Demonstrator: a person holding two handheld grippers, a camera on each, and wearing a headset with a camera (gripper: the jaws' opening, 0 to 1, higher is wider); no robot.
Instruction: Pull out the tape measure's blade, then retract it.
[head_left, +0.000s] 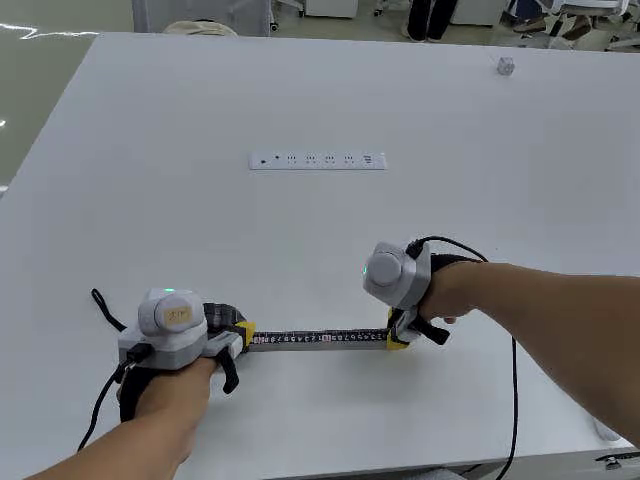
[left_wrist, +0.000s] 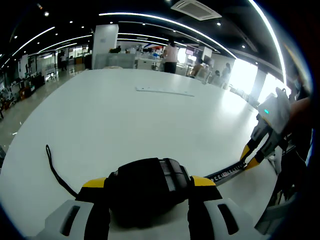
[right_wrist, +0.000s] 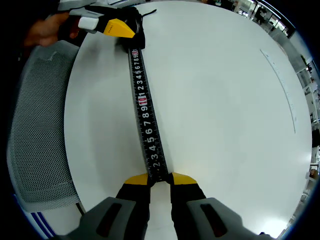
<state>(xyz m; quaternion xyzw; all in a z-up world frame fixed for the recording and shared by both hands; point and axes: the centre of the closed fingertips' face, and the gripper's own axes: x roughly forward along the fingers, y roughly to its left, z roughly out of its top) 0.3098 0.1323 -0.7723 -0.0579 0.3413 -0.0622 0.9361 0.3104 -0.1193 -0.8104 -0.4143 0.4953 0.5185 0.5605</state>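
Right now your left gripper (head_left: 238, 336) is clamped on the tape measure's black case (left_wrist: 147, 187). In the left gripper view its yellow-tipped jaws press against both sides of the case, which sits low at the near left of the white table (head_left: 450, 180). The case's thin black strap (left_wrist: 52, 167) trails loose across the tabletop to the left of it.

From the case, the blade (right_wrist: 142, 105) is drawn out in a straight line toward your right gripper (right_wrist: 160, 179). The right gripper's jaws are closed on the blade's free end, pinching it between the yellow tips. In the right gripper view the blade is dark with pale numerals, one marked in red, and it runs away from the jaws up to the case at the far end. It stays low over the table, but you cannot tell from these views whether it touches the surface.

In the head view both grippers sit near the table's front edge, level with each other and with the blade between them. A white power strip (head_left: 317, 160) lies well beyond them at mid-table, and a small pale object (head_left: 505, 66) rests near the far right. A grey mesh chair (right_wrist: 37, 125) stands beside the table edge.
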